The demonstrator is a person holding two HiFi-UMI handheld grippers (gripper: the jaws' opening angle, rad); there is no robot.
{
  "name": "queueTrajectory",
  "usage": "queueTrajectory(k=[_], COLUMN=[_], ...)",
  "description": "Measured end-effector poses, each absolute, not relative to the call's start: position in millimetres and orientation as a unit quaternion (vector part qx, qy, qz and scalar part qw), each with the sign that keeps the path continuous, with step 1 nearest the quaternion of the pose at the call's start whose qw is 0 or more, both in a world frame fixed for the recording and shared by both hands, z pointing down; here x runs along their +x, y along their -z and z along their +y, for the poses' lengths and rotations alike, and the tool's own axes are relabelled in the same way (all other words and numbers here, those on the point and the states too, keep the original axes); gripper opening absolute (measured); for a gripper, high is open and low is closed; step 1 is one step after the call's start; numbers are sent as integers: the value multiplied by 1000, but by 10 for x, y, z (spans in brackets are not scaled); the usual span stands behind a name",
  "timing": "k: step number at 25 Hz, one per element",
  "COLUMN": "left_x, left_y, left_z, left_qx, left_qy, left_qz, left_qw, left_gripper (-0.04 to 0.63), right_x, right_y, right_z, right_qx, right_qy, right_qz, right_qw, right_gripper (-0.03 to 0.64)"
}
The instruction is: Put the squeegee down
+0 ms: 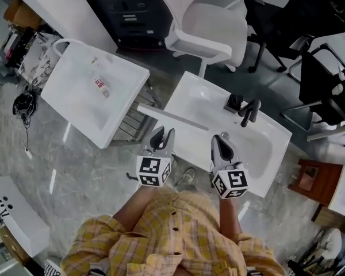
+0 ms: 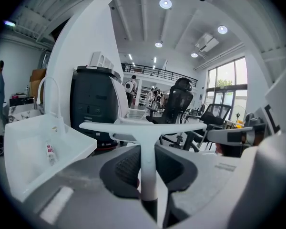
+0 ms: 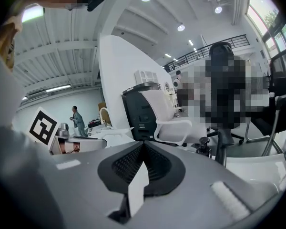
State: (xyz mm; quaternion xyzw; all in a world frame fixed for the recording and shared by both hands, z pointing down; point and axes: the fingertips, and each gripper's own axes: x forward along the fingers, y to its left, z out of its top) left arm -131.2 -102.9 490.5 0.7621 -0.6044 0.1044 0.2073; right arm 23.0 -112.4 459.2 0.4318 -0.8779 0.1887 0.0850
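A white T-shaped squeegee (image 1: 173, 118) hangs over the near left rim of a white sink (image 1: 276, 132), with its long blade lying crosswise. My left gripper (image 1: 161, 137) is shut on its handle. In the left gripper view the handle (image 2: 148, 168) stands upright between the dark pads, and the blade (image 2: 143, 126) spans the view above them. My right gripper (image 1: 221, 145) is beside it, above the sink basin. Its jaws (image 3: 143, 149) meet at the tips and hold nothing I can make out.
A black faucet (image 1: 250, 111) stands at the sink's far rim. A second white sink (image 1: 66, 96) with a small bottle (image 1: 102, 87) sits to the left. A white chair (image 1: 213, 25) and black chairs (image 1: 276, 16) stand beyond. The floor is grey marble.
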Motion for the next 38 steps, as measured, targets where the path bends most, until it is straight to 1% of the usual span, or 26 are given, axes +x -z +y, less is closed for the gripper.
queueTrajectory(k=[16, 38], left_x=[-1379, -1334], left_y=[-5313, -5819], left_z=[-1760, -2308], left_qx=[787, 796], left_qy=[-155, -191], left_qz=[-555, -522], left_qw=[221, 239], left_gripper=[84, 84], right_x=[120, 109], right_y=[-4971, -5257], right_z=[-1505, -1705], right_qx=[471, 500], right_qy=[-232, -260], right_qz=[-845, -818], right_qw=[96, 109], right_gripper=[0, 0])
